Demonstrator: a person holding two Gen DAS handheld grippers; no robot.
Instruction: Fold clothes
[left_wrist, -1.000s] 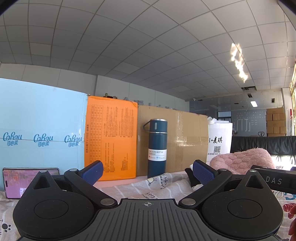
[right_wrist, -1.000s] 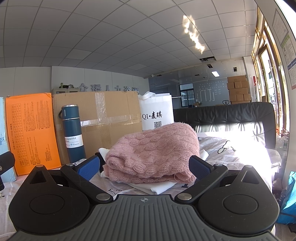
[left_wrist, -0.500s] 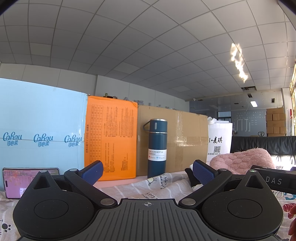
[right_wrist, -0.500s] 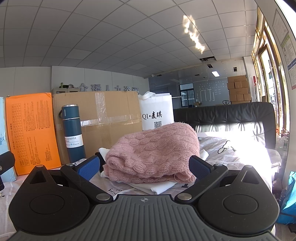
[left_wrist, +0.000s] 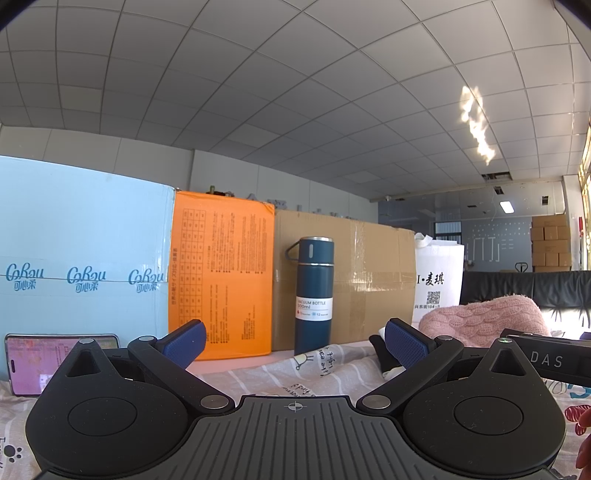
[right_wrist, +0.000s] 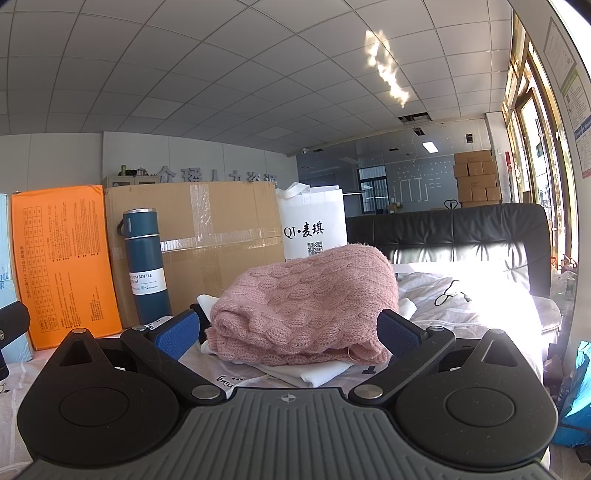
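2 grippers rest low over a printed bedsheet (left_wrist: 295, 373), both spread wide and empty: the left gripper (left_wrist: 294, 341) and the right gripper (right_wrist: 288, 332). From left to right along the back stand a phone (left_wrist: 26, 363), a light-blue box (left_wrist: 81, 258), an orange box (left_wrist: 221, 280), a dark-blue vacuum bottle (left_wrist: 314, 295) before a cardboard box (left_wrist: 369, 277), and a white bag (right_wrist: 314, 229). A folded pink knit sweater (right_wrist: 306, 306) lies on white garments (right_wrist: 317, 371). A black headboard (right_wrist: 461, 236) stands at the right under a tiled ceiling (right_wrist: 221, 74).
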